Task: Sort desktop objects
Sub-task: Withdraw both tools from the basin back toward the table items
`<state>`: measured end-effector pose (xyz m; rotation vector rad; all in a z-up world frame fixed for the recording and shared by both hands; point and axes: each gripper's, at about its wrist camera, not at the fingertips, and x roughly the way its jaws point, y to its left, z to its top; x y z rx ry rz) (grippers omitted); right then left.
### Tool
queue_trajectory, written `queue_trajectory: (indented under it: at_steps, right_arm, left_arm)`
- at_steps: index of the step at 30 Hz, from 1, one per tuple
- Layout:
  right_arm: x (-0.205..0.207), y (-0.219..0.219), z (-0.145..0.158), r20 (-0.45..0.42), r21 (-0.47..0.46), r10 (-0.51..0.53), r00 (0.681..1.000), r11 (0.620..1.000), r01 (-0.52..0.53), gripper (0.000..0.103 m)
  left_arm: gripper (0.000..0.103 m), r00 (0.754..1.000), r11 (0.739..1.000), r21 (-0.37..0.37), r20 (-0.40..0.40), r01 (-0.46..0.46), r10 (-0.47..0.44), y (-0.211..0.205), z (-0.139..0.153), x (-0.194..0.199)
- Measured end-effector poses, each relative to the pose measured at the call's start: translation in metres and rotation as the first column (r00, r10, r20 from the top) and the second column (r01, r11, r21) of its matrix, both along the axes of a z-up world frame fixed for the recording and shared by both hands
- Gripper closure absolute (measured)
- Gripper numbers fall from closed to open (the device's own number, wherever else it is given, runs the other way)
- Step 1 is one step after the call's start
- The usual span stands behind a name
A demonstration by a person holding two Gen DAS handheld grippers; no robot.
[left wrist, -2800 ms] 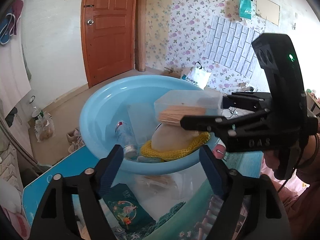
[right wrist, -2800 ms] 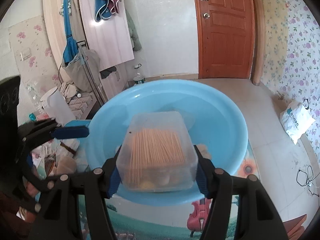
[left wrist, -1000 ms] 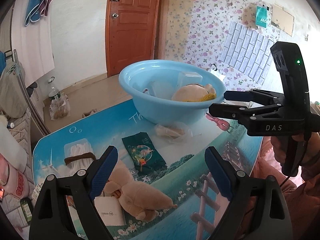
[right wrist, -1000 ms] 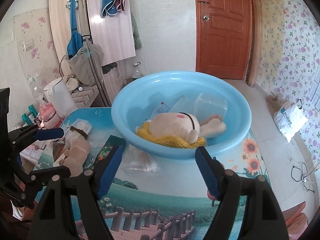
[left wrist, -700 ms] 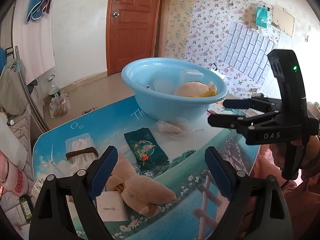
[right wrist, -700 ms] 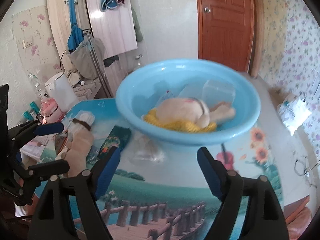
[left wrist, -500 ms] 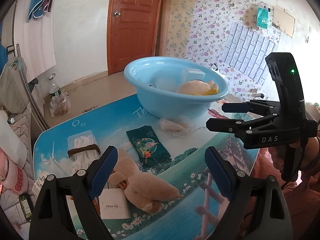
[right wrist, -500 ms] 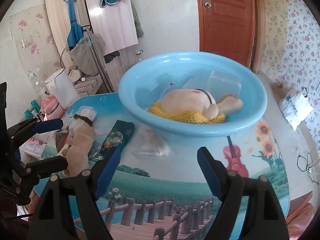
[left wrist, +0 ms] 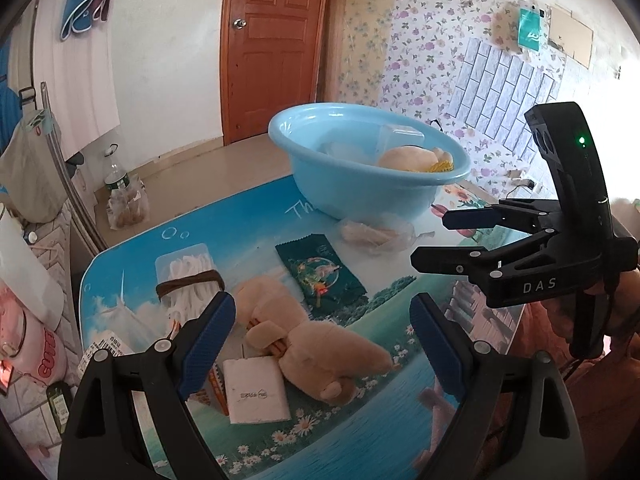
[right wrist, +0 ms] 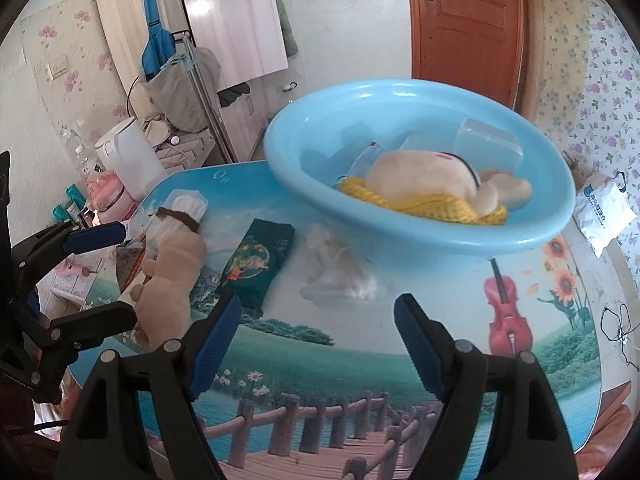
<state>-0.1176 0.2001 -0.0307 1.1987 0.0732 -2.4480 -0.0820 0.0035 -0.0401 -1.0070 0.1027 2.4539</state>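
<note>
Clear box is now sitting in the basin (right wrist: pixel 420 236). Both tongs, left (left wrist: pixel 320 336) and right (right wrist: pixel 316 336), are hanging wide and empty over the tabletop (right wrist: pixel 360 344).

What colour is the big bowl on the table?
Light blue. The bowl shows best in the right wrist view.

The blue basin (left wrist: pixel 362 196) hides the lower part of the plush toy (left wrist: pixel 408 158) inside; the clear box (right wrist: pixel 486 142) behind it is blurred.
</note>
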Motion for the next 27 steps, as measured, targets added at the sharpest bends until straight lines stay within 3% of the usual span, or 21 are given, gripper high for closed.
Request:
queue_trajectory:
  at_steps: [27]
  right_arm:
    - [-0.002,-0.022,-0.015,0.038,0.033,0.027,0.999,0.999,-0.029,0.023]
  left_arm:
    - [0.014,0.995,0.995,0.021,0.015,-0.096,0.096,-0.056,-0.014,0.008]
